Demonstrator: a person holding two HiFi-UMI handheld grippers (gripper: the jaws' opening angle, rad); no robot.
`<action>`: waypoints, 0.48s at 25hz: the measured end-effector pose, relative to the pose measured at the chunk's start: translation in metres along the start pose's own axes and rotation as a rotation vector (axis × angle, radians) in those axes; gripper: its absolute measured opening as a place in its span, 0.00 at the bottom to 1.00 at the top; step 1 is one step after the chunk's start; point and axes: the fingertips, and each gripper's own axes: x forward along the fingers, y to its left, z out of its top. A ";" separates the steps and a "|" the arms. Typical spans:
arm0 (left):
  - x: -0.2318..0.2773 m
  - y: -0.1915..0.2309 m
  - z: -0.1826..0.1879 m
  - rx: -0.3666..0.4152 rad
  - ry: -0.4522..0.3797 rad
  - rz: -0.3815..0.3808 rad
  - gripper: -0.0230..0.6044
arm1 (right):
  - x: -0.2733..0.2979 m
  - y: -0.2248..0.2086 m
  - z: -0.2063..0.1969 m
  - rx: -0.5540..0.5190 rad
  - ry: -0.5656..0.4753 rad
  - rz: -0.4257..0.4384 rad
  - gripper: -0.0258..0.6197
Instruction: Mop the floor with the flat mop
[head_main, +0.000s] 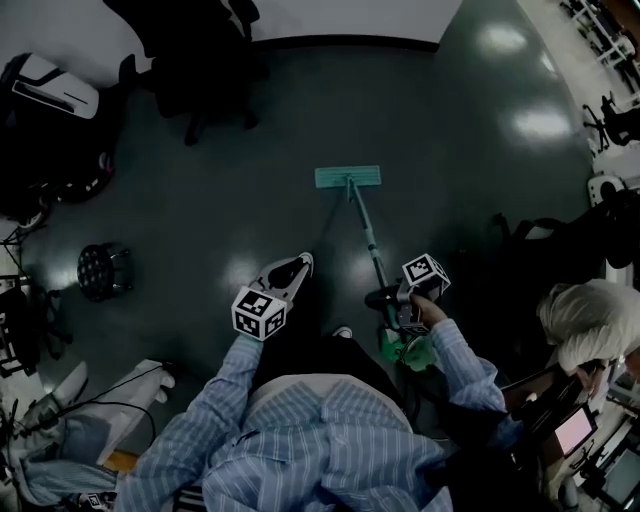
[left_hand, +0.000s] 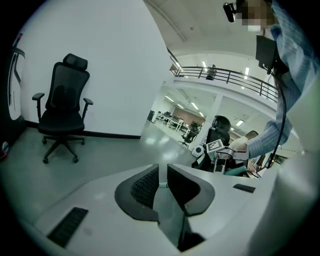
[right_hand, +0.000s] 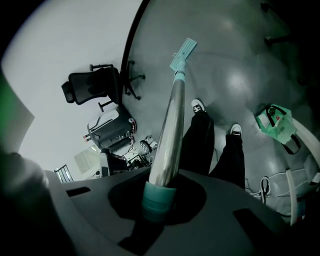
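Right gripper (right_hand: 159, 199) clamps the flat mop (right_hand: 170, 131), handle end hidden between its jaws, teal head far beyond. Left gripper (left_hand: 162, 181) jaws nearly together, empty.

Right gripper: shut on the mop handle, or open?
Shut on it. In the right gripper view the mop handle runs out from between the jaws of the right gripper, which clamp its teal end.

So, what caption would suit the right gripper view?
Right tongs clamp the flat mop's handle, its green head on the dark floor.
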 end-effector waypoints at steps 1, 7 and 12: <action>0.003 0.009 0.005 0.000 0.001 -0.001 0.12 | 0.002 0.011 0.010 0.003 -0.005 -0.001 0.09; 0.020 0.059 0.032 0.002 0.029 -0.024 0.12 | 0.018 0.065 0.081 0.003 -0.017 -0.008 0.09; 0.035 0.105 0.048 -0.016 0.049 -0.021 0.12 | 0.030 0.104 0.150 -0.020 -0.023 -0.039 0.09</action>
